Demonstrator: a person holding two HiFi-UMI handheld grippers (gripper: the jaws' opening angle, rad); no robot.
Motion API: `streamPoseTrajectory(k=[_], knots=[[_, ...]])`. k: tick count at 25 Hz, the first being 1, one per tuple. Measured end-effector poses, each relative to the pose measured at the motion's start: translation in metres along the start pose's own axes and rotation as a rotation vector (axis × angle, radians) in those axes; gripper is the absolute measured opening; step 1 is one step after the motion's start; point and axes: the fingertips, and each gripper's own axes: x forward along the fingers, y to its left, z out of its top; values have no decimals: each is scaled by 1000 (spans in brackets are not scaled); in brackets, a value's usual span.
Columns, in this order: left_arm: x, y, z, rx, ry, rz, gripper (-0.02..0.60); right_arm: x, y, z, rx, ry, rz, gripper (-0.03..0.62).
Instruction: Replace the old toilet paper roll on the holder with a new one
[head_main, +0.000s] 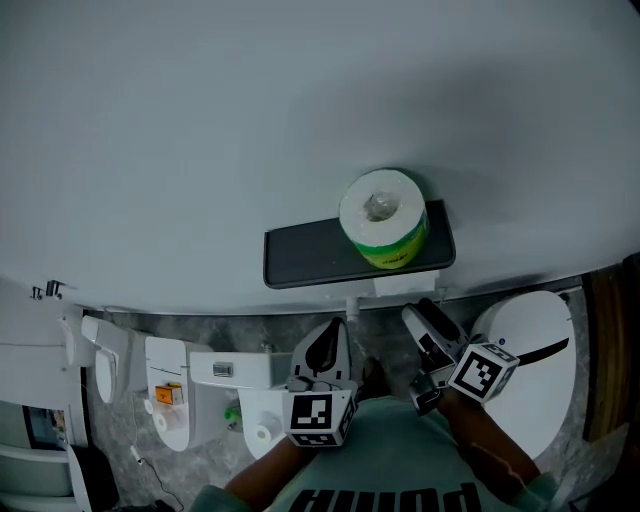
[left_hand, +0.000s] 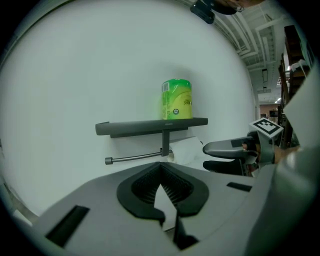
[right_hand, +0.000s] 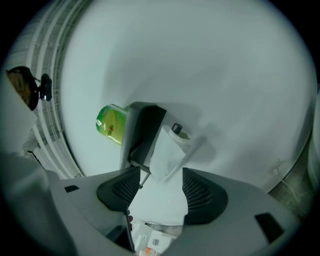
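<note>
While the green-wrapped new toilet paper roll (head_main: 383, 222) stands ready at three o'clock on the dark wall shelf (head_main: 300, 258), the right gripper (right_hand: 160, 172) spreads its jaws around the loose sheet of the white old roll (right_hand: 170, 142), six o'clock beneath, likely for removal. The left gripper (left_hand: 160, 166), pressed together, holds nothing.

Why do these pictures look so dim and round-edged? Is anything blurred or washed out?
Head view: dim and bluish, straight lines bowed by the wide lens, yet the wrapped roll on the shelf looks sharp. Left gripper view: black corners, that roll's green wrapper glows overbright, the left tongs up close are soft. Right gripper view: tilted, black corners, the old roll slightly smeared.
</note>
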Motion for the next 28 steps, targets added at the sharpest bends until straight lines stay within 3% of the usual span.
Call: streamPoseTrajectory(k=[7, 14, 28], knots=[[15, 8, 8, 11, -17, -47, 6, 11, -11, 3, 129, -72, -38, 259], [23, 13, 4, 17, -2, -86, 6, 26, -12, 15, 265, -163, 20, 287], [26, 17, -5, 32, 34, -92, 6, 51, -23, 31, 324, -192, 47, 288]])
